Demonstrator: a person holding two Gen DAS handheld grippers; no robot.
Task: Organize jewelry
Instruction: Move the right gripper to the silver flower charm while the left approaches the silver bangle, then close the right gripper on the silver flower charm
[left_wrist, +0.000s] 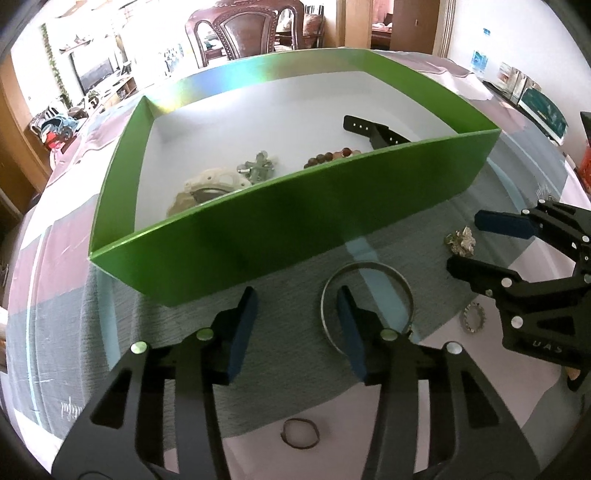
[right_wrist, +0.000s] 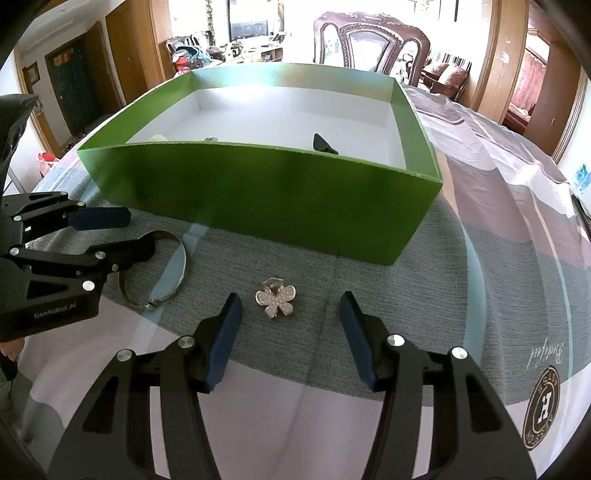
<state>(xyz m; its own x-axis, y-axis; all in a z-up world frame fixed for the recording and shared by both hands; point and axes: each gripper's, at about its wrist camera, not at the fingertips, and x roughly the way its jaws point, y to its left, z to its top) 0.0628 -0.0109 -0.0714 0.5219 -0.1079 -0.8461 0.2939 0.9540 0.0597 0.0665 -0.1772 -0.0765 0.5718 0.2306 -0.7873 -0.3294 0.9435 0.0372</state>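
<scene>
My left hand-held gripper (left_wrist: 297, 314) stands half open, one blue pad inside the thin round silver metal bangle (left_wrist: 365, 295), gripping nothing. At lower centre, my right hand-held gripper (right_wrist: 290, 314) gapes half open, empty, before the dotted pink flower-shaped clip (right_wrist: 276, 298) on grey woven cloth (right_wrist: 258, 258).

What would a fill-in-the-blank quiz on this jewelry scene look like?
1. The box has ____ outer walls.
2. The flower-shaped piece lies on the cloth between the fingers of the ____ tool.
3. One finger of the left tool sits inside the metal ____.
4. The black strap lies ____ the box.

Missing words: green; right; bangle; inside
</scene>
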